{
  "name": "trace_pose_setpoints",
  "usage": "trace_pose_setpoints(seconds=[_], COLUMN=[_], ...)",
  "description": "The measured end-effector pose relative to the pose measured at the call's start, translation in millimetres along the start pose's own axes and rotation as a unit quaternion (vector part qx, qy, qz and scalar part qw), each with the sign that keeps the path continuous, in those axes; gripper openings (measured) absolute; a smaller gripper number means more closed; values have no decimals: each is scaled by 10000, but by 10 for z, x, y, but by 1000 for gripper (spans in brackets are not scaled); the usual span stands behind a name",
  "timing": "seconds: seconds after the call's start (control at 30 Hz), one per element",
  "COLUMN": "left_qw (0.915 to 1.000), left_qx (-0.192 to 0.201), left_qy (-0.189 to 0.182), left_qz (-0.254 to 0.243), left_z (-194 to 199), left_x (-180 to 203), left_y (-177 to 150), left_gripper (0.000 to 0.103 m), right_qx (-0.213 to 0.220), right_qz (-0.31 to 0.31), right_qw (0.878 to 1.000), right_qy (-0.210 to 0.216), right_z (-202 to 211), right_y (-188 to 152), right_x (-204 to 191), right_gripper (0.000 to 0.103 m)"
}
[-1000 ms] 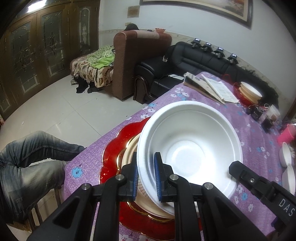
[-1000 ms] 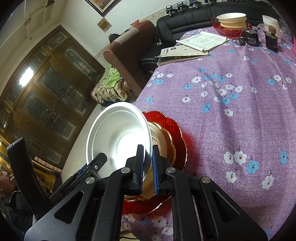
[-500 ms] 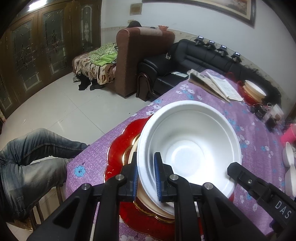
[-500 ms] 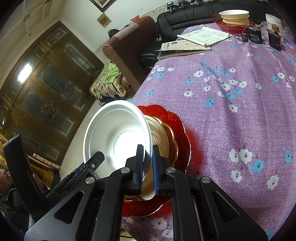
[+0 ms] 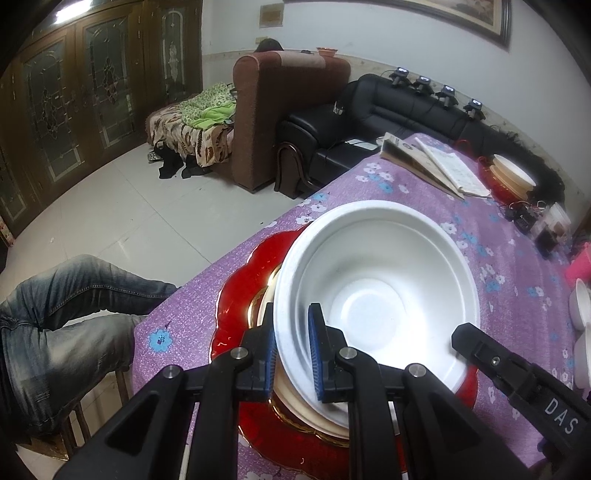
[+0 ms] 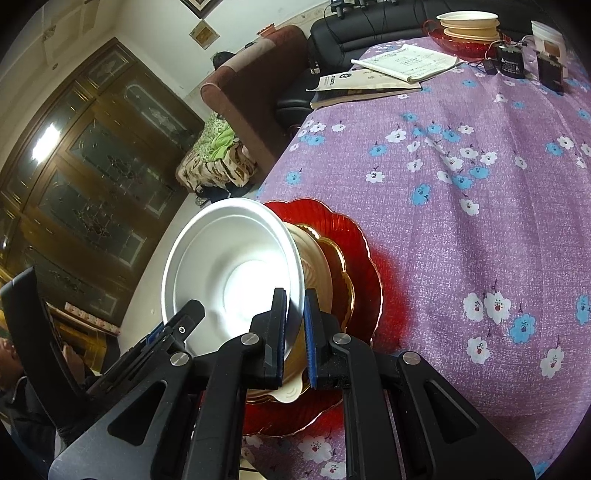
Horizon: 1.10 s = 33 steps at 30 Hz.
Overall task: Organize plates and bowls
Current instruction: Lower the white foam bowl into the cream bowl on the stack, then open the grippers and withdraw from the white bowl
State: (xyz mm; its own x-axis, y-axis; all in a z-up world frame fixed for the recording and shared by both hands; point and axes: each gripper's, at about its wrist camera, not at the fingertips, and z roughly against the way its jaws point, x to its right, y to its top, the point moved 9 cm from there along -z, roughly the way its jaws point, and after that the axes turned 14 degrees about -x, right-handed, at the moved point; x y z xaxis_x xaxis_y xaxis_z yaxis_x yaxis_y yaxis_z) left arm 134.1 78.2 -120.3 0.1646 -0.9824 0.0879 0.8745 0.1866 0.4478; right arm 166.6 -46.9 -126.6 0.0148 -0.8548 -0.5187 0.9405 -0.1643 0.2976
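Observation:
A large white bowl (image 5: 376,291) is held over a stack at the near table edge: a cream plate (image 6: 317,258) on a gold-rimmed plate (image 6: 341,277) on a red scalloped plate (image 5: 240,291). My left gripper (image 5: 291,350) is shut on the bowl's near rim. My right gripper (image 6: 294,332) is shut on the opposite rim of the same bowl (image 6: 236,269). The bowl is tilted slightly above the cream plate; contact underneath is hidden.
The table has a purple flowered cloth (image 6: 461,192). At the far end lie open booklets (image 6: 388,70), a second red plate with cream bowls (image 6: 467,26), and small black devices (image 6: 511,62). Small white bowls (image 5: 580,306) sit at right. A seated person's legs (image 5: 62,306) are left of the table.
Both grippers keep their hold on the white bowl. The bowl has shifted slightly away from the table edge and the view has drawn back a little.

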Motion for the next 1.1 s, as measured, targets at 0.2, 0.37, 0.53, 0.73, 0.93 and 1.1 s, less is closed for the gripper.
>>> trace_pose_setpoints(seconds=[0.2, 0.37, 0.53, 0.73, 0.93, 1.1], left_qw=[10000, 9999, 9993, 9979, 9971, 9965], left_qx=[27, 67, 242, 432, 519, 567], left_qy=[65, 114, 294, 491, 560, 555], left_qz=[-31, -51, -31, -6, -77, -255], left_z=[11, 30, 102, 187, 236, 290], left_x=[4, 16, -5, -39, 32, 219], left_y=[-2, -6, 7, 34, 47, 34], left_gripper=[15, 15, 23, 31, 40, 43], right_qx=[0, -24, 19, 88, 325, 474], right_qz=[64, 34, 59, 24, -128, -409], right_qw=[10000, 10000, 10000, 10000, 9994, 9980], right_qy=[-52, -11, -64, -41, -50, -20], right_z=[-15, -16, 8, 67, 243, 395], right_y=[-4, -16, -24, -25, 25, 79], right_x=[4, 21, 34, 76, 225, 471], right_gripper=[11, 11, 11, 11, 11, 11])
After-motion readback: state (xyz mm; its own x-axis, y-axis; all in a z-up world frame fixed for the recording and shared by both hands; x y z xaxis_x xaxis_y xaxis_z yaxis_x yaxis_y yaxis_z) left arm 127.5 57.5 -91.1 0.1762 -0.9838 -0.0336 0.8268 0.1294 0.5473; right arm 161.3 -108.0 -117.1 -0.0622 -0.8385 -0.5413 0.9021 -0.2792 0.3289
